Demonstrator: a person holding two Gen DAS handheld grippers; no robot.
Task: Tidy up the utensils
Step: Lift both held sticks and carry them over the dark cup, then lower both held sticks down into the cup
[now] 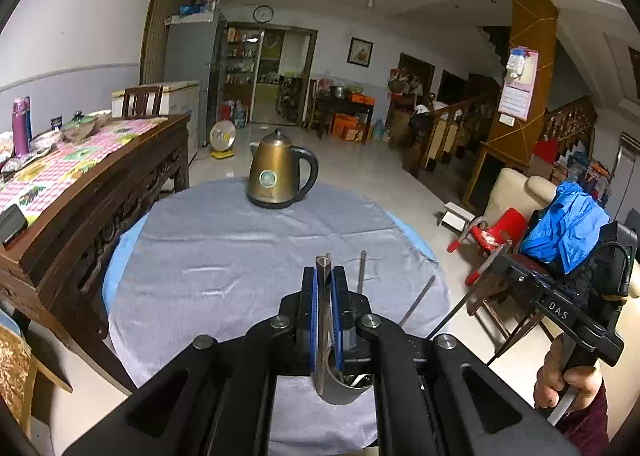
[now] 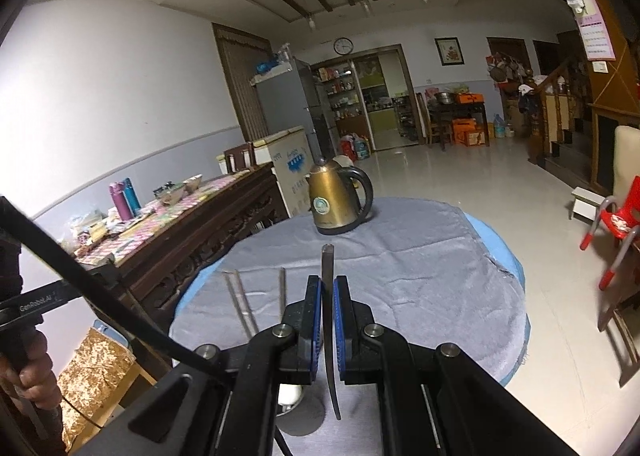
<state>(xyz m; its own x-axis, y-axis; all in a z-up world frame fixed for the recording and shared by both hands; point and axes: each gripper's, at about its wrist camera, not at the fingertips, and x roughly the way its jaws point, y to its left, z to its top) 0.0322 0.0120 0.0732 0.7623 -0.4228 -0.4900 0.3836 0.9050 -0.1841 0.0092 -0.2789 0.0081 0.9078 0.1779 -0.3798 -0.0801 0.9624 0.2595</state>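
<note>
Metal cup point(image 1: 344, 388) in left view only

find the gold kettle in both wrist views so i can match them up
Left wrist: the gold kettle stands at upper centre, at the far edge of the grey cloth, handle to the right.
Right wrist: the gold kettle is just right of centre, also at the cloth's far edge, handle to the right.
Shared landmark: the round wall clock above the doorway.

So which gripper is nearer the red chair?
Right. The right gripper sits at the table side by the red chair; the left gripper is further away.
</note>
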